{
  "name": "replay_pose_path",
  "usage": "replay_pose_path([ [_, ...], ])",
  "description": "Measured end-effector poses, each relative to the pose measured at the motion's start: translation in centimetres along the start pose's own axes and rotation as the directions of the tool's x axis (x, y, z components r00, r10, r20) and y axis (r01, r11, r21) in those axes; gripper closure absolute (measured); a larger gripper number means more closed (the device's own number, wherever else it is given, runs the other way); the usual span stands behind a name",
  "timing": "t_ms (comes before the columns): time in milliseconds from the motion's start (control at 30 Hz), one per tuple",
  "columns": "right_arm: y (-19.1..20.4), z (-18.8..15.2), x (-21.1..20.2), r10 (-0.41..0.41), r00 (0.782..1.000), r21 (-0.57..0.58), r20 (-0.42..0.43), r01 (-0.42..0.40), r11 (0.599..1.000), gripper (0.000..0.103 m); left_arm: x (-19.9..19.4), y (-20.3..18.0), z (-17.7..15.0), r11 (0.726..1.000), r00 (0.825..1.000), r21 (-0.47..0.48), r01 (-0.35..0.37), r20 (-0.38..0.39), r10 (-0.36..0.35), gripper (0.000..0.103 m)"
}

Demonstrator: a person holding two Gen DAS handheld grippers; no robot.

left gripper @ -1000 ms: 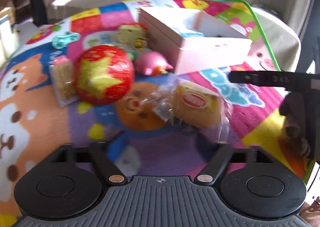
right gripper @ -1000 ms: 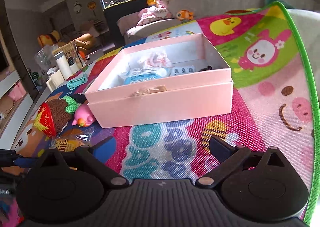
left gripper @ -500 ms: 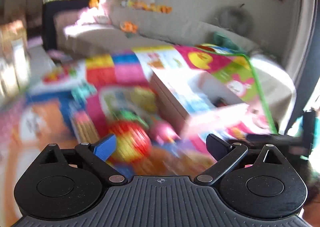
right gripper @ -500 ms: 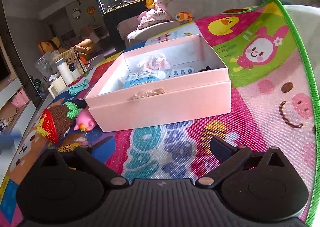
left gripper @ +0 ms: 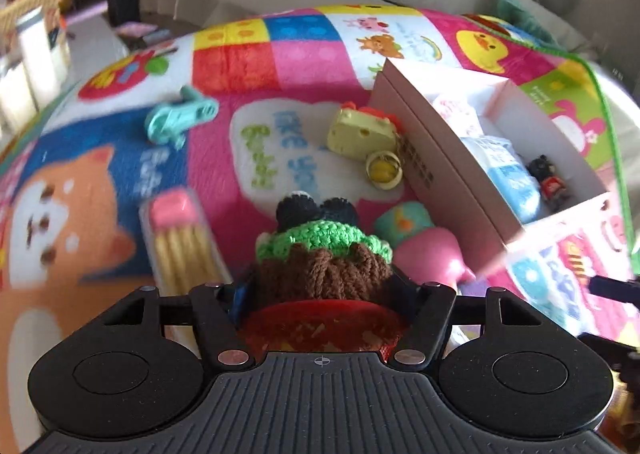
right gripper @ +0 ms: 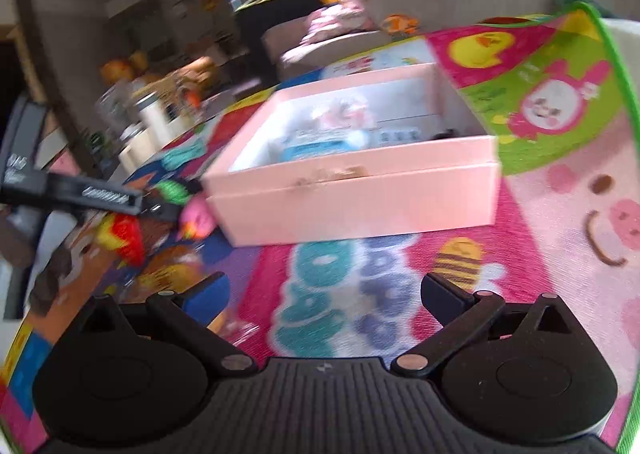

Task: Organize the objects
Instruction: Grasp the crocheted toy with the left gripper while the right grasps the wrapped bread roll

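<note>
Crocheted brown-and-green strawberry toy (left gripper: 320, 274) now sits between the left gripper's (left gripper: 320, 294) just-closing fingers, apparently pinched, ready for the pink box (left gripper: 452, 169); the right gripper (right gripper: 324, 294) gapes empty.

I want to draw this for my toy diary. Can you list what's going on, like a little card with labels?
Held toy: red crocheted strawberry toy with brown and green yarn top
Left gripper: jaws just closing in, strawberry between them
Right gripper: open, nothing in it
Box: open pink cardboard box, packets and small toys inside
Beside box: pink pig toy, yellow cheese-shaped toy
Farther left: teal toy motorbike
Surface: colourful cartoon play mat
</note>
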State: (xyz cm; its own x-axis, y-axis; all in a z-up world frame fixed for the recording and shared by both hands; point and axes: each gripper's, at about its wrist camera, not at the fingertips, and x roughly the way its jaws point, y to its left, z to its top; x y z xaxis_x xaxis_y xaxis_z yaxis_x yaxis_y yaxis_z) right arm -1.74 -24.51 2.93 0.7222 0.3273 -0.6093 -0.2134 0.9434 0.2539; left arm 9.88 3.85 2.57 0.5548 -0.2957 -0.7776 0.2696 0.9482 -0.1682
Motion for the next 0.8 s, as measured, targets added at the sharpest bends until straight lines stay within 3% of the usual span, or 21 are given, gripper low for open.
replay_pose_path([
  [100,2.3,0.5,-0.3,0.053,0.998,-0.103,-0.015,-0.054,0.993,0.001,-3.0,0.2,-2.9,1.000,1.000,0.012,0.027,0.005,-0.027,0.033],
  [233,6.3,1.1,0.2,0.122,0.991,-0.266,-0.050,-0.131,0.955,0.002,-6.7,0.7,-7.5,0.999,0.999,-0.013,0.049,0.008,-0.049,0.033],
  [367,9.6,1.2,2.8,0.104,0.990,-0.371,-0.099,-0.134,0.919,0.010,-8.6,1.3,-10.9,0.997,0.998,-0.051,0.058,0.030,-0.057,0.034],
  [533,11.0,1.0,4.2,0.031,0.982,-0.408,-0.186,-0.106,0.907,0.033,-9.4,1.4,-11.7,0.996,0.998,-0.079,0.037,0.048,-0.033,0.034],
  [567,11.1,0.8,3.8,0.015,0.982,-0.416,-0.189,-0.093,0.905,0.042,-9.5,1.0,-11.8,0.997,0.998,-0.067,0.030,0.049,-0.027,0.034],
  [800,8.1,-0.7,-2.9,0.003,0.983,-0.336,-0.185,-0.066,0.939,0.048,-10.7,-2.4,-12.4,0.997,0.994,-0.004,0.075,0.081,-0.075,0.034],
])
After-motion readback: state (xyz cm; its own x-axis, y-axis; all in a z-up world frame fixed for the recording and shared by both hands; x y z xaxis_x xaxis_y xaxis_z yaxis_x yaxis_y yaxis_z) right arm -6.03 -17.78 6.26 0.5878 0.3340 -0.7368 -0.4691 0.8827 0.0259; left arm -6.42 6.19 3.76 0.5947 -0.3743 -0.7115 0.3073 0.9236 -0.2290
